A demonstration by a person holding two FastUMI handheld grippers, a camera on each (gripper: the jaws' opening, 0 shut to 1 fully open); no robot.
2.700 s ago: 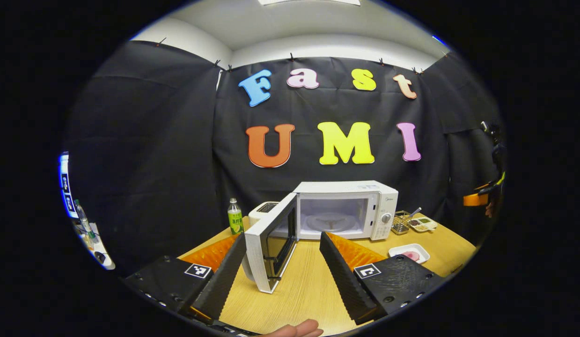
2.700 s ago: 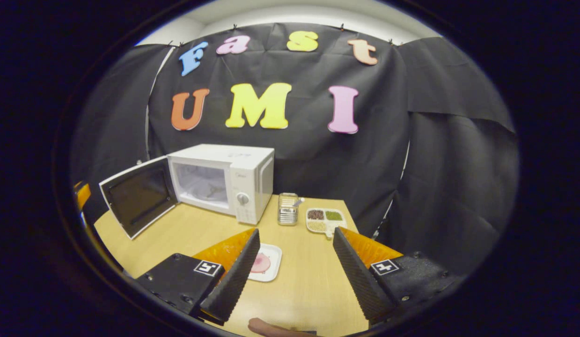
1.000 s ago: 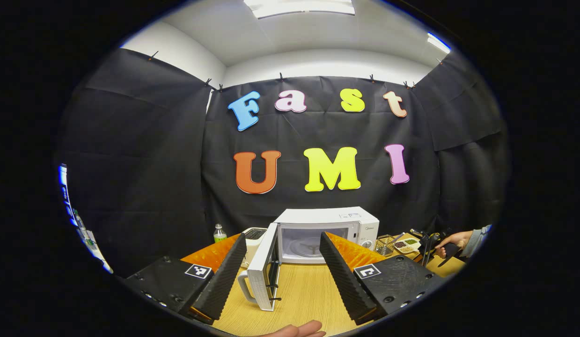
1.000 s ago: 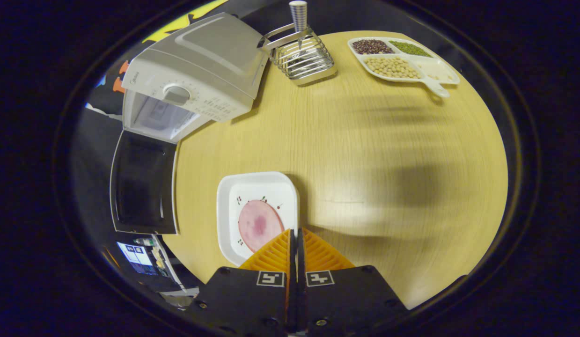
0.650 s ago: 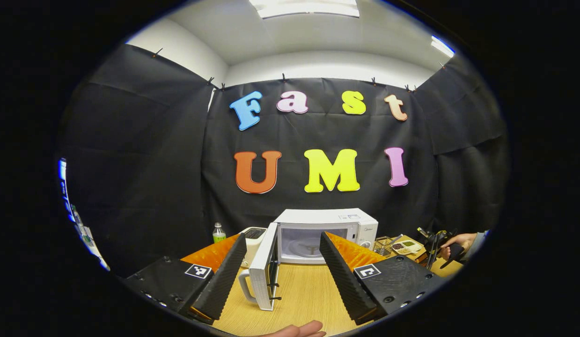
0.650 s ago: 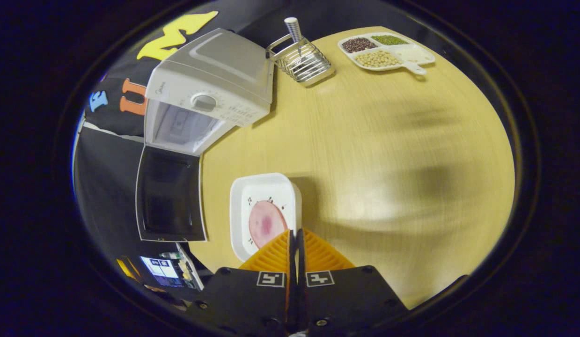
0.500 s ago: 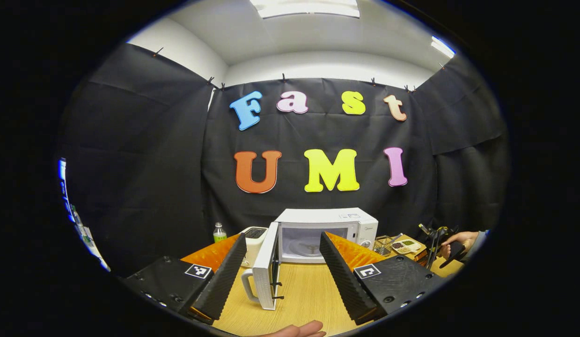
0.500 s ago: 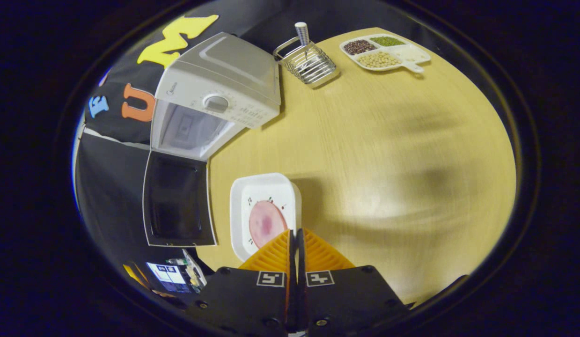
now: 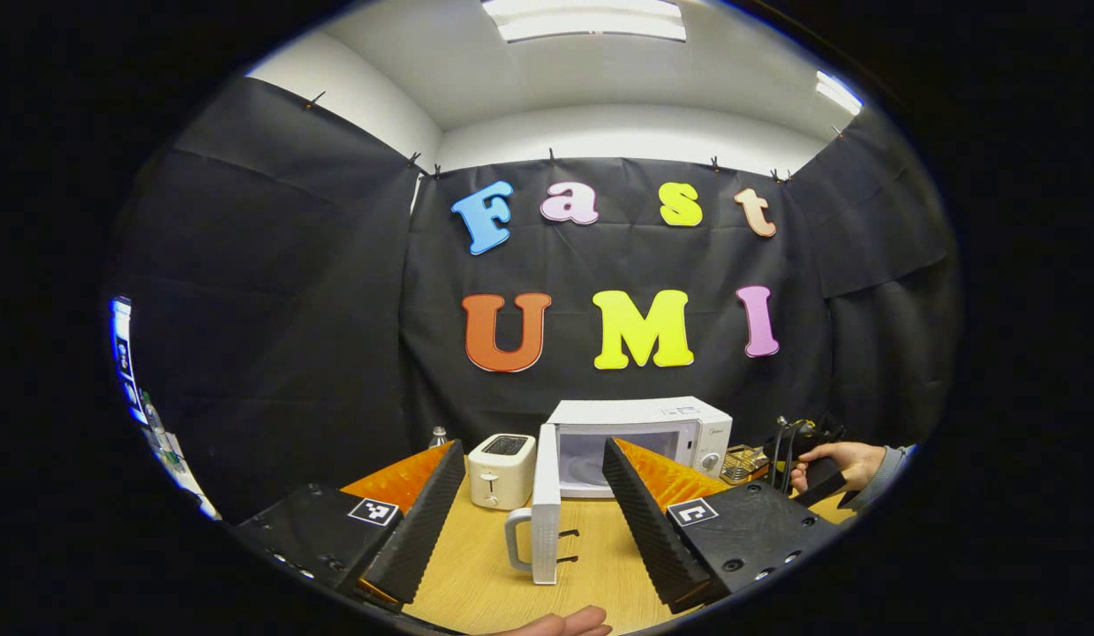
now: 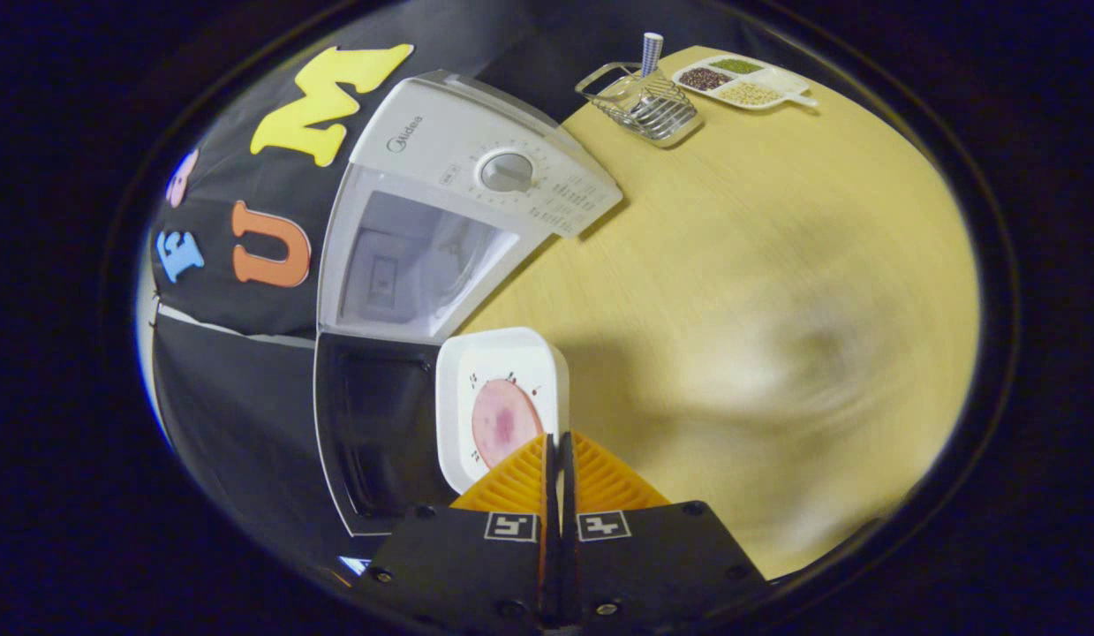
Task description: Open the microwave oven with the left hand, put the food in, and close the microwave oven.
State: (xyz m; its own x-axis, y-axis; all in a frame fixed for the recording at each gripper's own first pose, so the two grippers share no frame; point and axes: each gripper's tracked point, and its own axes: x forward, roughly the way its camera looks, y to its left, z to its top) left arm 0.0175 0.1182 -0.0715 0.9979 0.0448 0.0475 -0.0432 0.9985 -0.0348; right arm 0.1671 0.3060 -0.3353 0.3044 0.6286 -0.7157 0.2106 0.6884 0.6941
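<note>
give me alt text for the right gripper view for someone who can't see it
The right gripper, shut on the near rim of a white plate with a pink slice of meat, carries it above the open microwave door. The white microwave gapes beyond, with a wire rack and sectioned tray far across the wooden table.

One microwave oven [image 10: 441, 212], door open, is counted on the single wooden table [image 10: 732, 291], along with one toaster [image 9: 501, 458], one bottle [image 9: 438, 436], one wire rack [image 10: 639, 102], one divided dish [image 10: 745, 84] and one white plate [image 10: 498, 389] on which one slice of food [image 10: 504, 422] is seen.
</note>
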